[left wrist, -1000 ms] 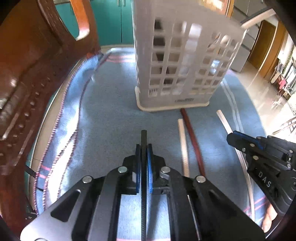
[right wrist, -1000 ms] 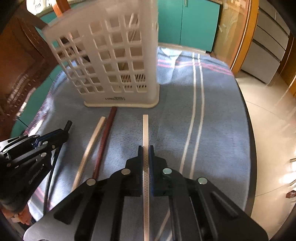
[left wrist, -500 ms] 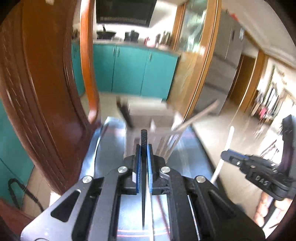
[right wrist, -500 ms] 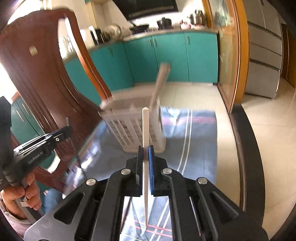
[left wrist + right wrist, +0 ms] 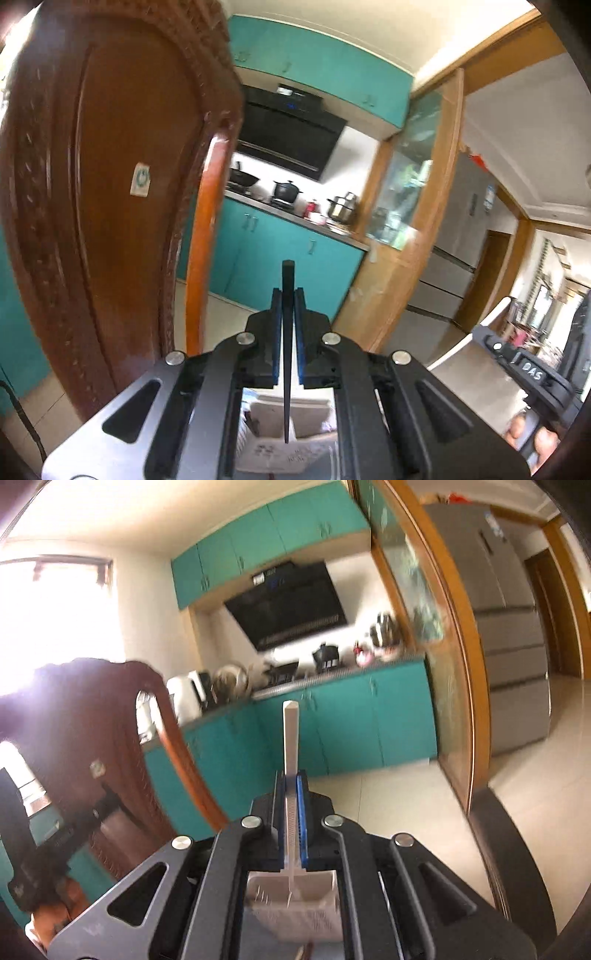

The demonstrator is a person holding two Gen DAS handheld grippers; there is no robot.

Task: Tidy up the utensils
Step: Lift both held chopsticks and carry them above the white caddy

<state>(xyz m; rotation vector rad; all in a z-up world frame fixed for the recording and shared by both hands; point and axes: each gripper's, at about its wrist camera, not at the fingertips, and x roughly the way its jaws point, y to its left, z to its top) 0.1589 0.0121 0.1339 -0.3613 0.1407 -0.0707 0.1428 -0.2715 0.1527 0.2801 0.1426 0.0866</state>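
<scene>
Chopsticks fill both tools. The left tool [image 5: 287,295] is squeezed tight on 1 thin black chopstick [image 5: 287,354]. This stick stands up straight, with its flat end above the blue pads [image 5: 300,332] and its pointy end hanging over the pale plastic basket [image 5: 280,439] right below. The right tool [image 5: 290,779] is squeezed tight on 1 long white chopstick [image 5: 290,738]. That stick stands up straight too, and its low end points down at the open top of the same basket [image 5: 295,904]. From the left camera, the right tool [image 5: 524,365] shows at the side, with a hand [image 5: 532,439] under it. Behind both sticks are teal kitchen cupboards [image 5: 273,254] and a big brown wooden chair back [image 5: 110,184].
</scene>
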